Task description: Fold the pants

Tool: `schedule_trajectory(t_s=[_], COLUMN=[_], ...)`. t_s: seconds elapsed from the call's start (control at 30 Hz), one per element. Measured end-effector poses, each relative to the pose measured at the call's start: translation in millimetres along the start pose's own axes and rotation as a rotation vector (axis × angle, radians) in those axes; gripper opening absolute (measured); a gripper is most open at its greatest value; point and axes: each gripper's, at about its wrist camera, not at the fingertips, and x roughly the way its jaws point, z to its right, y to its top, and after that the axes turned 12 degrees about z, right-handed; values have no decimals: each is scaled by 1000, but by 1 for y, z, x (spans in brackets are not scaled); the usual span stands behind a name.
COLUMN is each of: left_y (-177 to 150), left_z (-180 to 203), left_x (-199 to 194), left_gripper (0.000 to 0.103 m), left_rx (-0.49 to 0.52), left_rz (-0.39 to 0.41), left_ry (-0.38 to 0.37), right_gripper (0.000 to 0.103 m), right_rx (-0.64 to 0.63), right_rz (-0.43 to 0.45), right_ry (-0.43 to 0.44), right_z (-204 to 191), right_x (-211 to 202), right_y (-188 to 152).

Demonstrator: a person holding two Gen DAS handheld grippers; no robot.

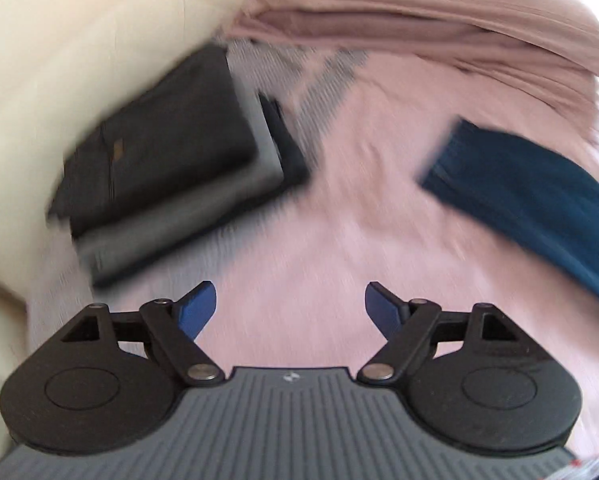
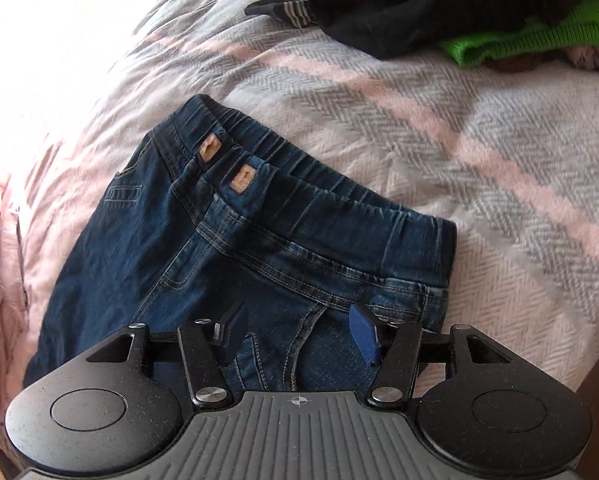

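Note:
Dark blue jeans lie flat on the bed, with the elastic waistband and two tan labels toward the far side. My right gripper hovers over the seat of the jeans with its jaws apart; denim lies below them and neither pad presses on it. In the blurred left wrist view, part of the same blue jeans shows at the right. There my left gripper stands open above bare pink bedspread, with nothing between its fingers.
A stack of folded dark and grey garments lies at the left, by a cream surface. A folded pink blanket runs along the far side. A pile of black, white and green clothes sits beyond the jeans.

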Motion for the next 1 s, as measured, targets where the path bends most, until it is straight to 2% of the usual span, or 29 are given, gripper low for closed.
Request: schedule_trajectory(t_s=[0.1, 0.2, 0.33, 0.43, 0.53, 0.6, 0.67, 0.73, 0.8, 0.87, 0.93, 0.97, 1.0], left_y=[-49, -95, -139, -165, -180, -191, -196, -199, -200, -202, -206, -209, -211], left_z=[-10, -17, -25, -30, -37, -45, -53, -58, -62, -62, -60, -58, -57], left_x=[-41, -72, -90, -113, -121, -123, -122, -118, -105, -90, -70, -61, -55], left_gripper=[79, 79, 79, 79, 79, 79, 78, 78, 78, 78, 78, 76, 68], left_rx=[-81, -139, -229, -247, -286, -330, -389, -444, -502, -557, -586, -596, -605], left_rz=[-58, -106, -179, -169, -167, -169, -163, -150, -145, -146, -171, -193, -206], left_ry=[-84, -130, -108, -99, -108, -104, -104, -107, -117, -126, -107, -94, -89], right_gripper=[53, 53, 53, 53, 53, 53, 22, 22, 23, 31, 34, 34, 34], right_rx=[50, 65, 91, 137, 213, 267, 289, 223, 220, 233, 253, 261, 264], right_rz=[16, 33, 46, 66, 41, 46, 23, 34, 36, 27, 17, 14, 13], right_ry=[22, 46, 56, 87, 129, 162, 217, 212, 227, 222, 206, 198, 190], right_z=[25, 51, 85, 107, 122, 127, 126, 122, 125, 126, 125, 124, 123], right_x=[-2, -7, -6, 2, 22, 31, 35, 31, 28, 30, 35, 38, 39], right_y=[0, 1, 4, 6, 5, 2, 0, -1, -1, -2, -4, -5, -5])
